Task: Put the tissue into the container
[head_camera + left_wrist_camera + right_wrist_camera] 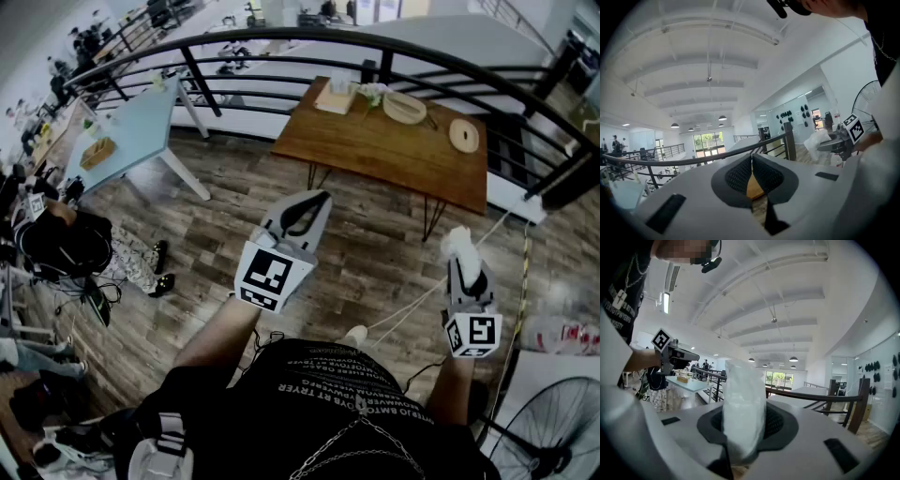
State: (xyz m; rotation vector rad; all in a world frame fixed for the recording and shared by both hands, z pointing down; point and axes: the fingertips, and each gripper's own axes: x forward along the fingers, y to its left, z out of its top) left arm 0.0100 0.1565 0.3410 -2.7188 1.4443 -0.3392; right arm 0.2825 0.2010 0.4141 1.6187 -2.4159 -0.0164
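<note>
The left gripper (316, 200), smooth pale plastic with black mesh-textured pads, is held out almost level over the plank floor (216, 234). Its fingers (738, 176) are pressed together on nothing. Beyond it stands a brown wooden counter (375, 150) carrying a shallow, oval, pale container (404, 108). Further right, the right gripper (463, 264) reaches forward, its fingers pinching the tissue (743, 408). The tissue is a soft, white, crumpled tuft standing up past the tips, well short of the counter.
</note>
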